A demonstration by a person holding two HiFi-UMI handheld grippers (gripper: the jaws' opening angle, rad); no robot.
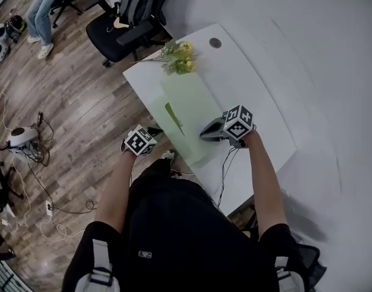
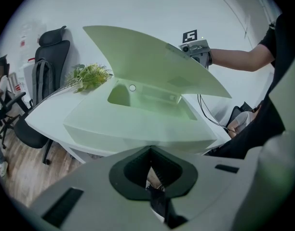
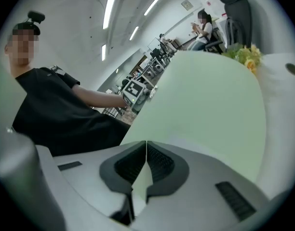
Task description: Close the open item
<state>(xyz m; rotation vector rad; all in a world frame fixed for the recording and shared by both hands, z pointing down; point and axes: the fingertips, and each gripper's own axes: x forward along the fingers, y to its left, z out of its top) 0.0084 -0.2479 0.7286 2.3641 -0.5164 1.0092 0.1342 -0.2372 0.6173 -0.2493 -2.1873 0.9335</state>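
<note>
Pale green box (image 1: pixel 192 99), long axis running from the near edge of the white table (image 1: pixel 259 96) toward the flowers (image 1: pixel 181 56) at its far corner, its lid (image 2: pixel 147 57) raised on the right-hand long side and leaning over the cavity. Right gripper (image 3: pixel 146 146), jaws together on nothing, sits close behind the lid's outer face, the nearer tool for a leftward, downward push; contact is uncertain. Left gripper (image 2: pixel 149 153), jaws likewise together and empty, waits off the table's left edge, facing the box's open side

Head camera looks steeply down on my table (image 1: pixel 247 78); both gripper cameras face the green box (image 1: pixel 186 102), close, from opposite sides.
</note>
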